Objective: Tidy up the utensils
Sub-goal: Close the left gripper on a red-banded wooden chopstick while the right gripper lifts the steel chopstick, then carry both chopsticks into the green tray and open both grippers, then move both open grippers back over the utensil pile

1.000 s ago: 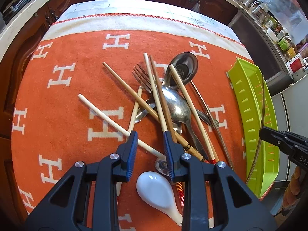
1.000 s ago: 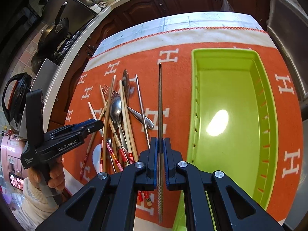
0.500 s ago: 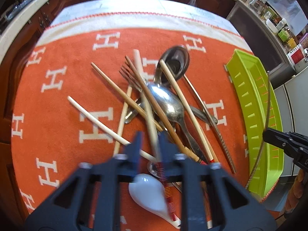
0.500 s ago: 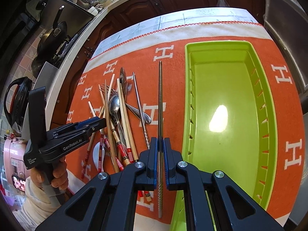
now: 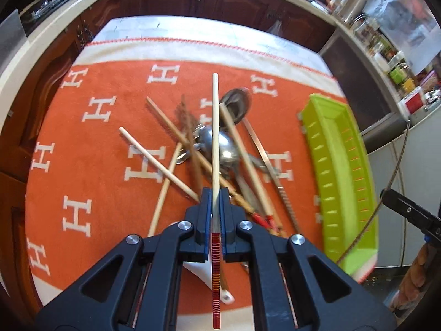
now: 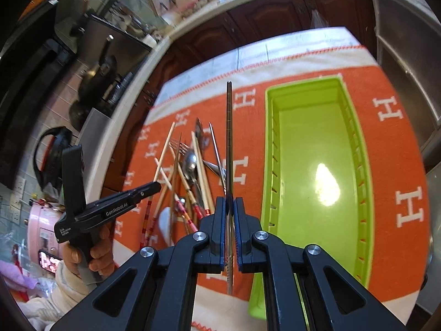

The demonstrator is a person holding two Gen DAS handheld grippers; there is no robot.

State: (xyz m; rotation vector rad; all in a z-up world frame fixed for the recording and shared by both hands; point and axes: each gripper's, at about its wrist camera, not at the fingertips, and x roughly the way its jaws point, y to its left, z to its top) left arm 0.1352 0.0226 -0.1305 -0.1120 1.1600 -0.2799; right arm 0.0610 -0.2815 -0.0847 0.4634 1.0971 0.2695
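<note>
While the left wrist view looks down on the orange cloth [image 5: 91,171], the left gripper [image 5: 215,204] pinches a wooden chopstick [image 5: 215,138] between its blue pads, the jaws having just closed on it. The stick points to twelve o'clock, its pale tip raised over the pile, its red-banded end trailing toward six o'clock. Beneath it lies the heap of utensils [image 5: 220,151]: more chopsticks, a fork, metal spoons, all crossed over one another. A white ceramic spoon [image 5: 204,273] lies at six o'clock, partly hidden by the jaws. The green tray [image 5: 341,171] stands at three o'clock, apart from the heap.

In the right wrist view, the right gripper [image 6: 229,215] is pressed together on a thin metal chopstick [image 6: 228,138] that runs toward twelve o'clock. The green tray [image 6: 355,143] lies at one to three o'clock, just beside the stick's line, with nothing in the part that shows. The heap [image 6: 190,171] lies at ten o'clock. At eight o'clock a hand [image 6: 91,256] holds the left gripper, the banded stick slanting down from its jaws.
</note>
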